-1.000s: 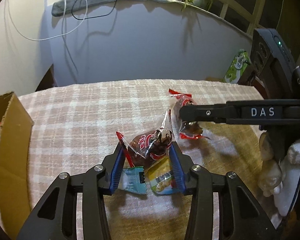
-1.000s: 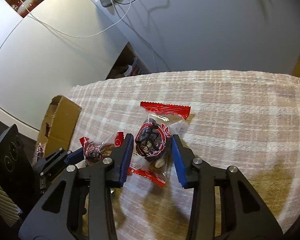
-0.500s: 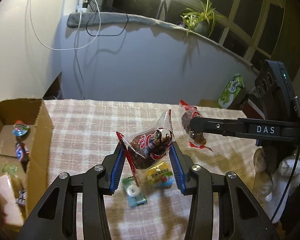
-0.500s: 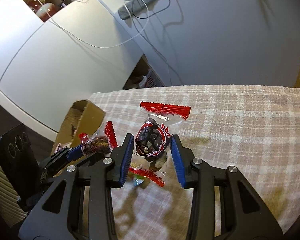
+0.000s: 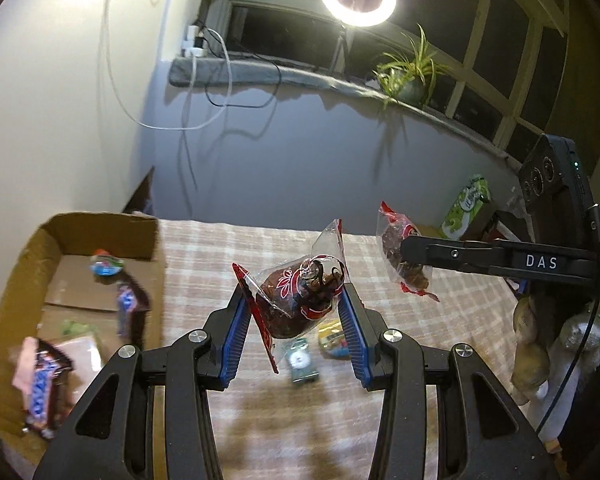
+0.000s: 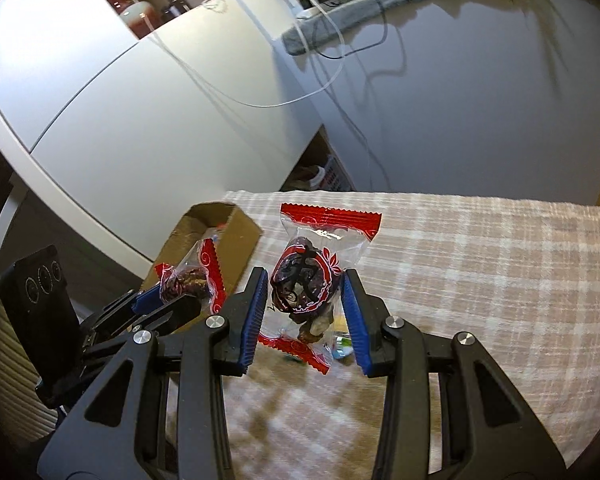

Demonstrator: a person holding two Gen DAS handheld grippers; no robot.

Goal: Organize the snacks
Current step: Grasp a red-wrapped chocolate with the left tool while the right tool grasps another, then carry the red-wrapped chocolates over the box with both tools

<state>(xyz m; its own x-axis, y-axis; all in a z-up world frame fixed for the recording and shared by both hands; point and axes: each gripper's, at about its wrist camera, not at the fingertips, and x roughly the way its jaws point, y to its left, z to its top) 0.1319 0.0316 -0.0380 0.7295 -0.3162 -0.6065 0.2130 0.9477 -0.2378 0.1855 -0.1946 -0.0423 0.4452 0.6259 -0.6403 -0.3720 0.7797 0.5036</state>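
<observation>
Checked cloth covers the bench (image 5: 440, 312), whose far edge runs across mid-frame below a bare wall; the wide stretch at right in the right wrist view lies open. Left gripper (image 5: 296, 312) pinches a red-trimmed clear snack packet (image 5: 300, 300) held off the cloth; right gripper (image 6: 306, 304) pinches a matching packet (image 6: 306, 280). Below them, a green wrapper (image 5: 302, 364) and a yellow wrapper (image 5: 332, 340) lie on the cloth. At lower left, the open cardboard box (image 5: 16, 280) holds several wrapped bars (image 5: 42, 392).
</observation>
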